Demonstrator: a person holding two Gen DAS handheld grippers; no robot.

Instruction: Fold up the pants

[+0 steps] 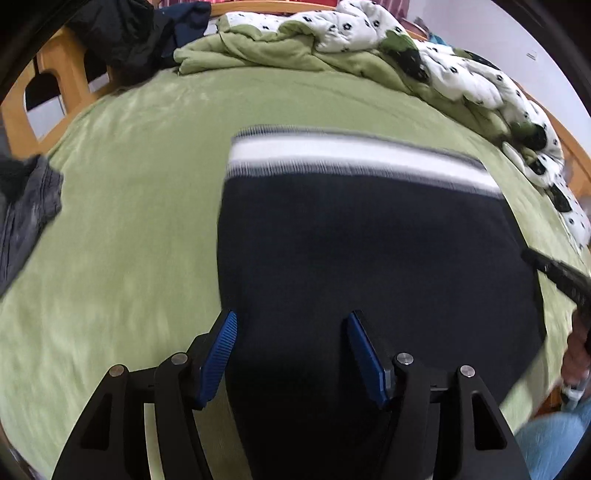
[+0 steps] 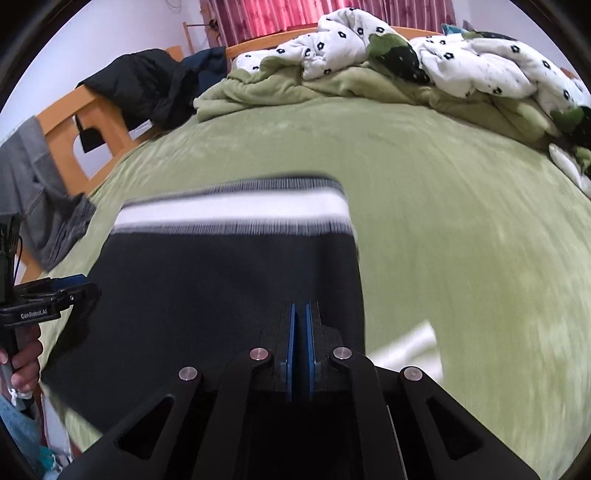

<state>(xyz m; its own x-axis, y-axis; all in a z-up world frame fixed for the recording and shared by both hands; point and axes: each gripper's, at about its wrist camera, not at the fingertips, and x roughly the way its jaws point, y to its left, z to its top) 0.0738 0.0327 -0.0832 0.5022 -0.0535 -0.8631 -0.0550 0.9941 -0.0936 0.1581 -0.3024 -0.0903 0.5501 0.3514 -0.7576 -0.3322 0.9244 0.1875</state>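
Observation:
Dark navy pants (image 1: 369,258) with a white-striped waistband (image 1: 354,155) lie on the green bed, waistband at the far end; they also show in the right wrist view (image 2: 221,280). My left gripper (image 1: 291,332) is open above the pants' near left part, blue pads apart. My right gripper (image 2: 300,314) is shut, pads together, over the pants' near right edge; whether cloth is pinched between them I cannot tell. The pants are motion-blurred. The left gripper shows at the left in the right wrist view (image 2: 55,291).
A green bedsheet (image 1: 129,221) covers the bed. A crumpled green blanket and white patterned duvet (image 1: 443,62) lie along the far side. A dark jacket (image 1: 122,33) hangs on the wooden bed frame (image 1: 62,70). Grey clothing (image 1: 22,214) lies at the left edge.

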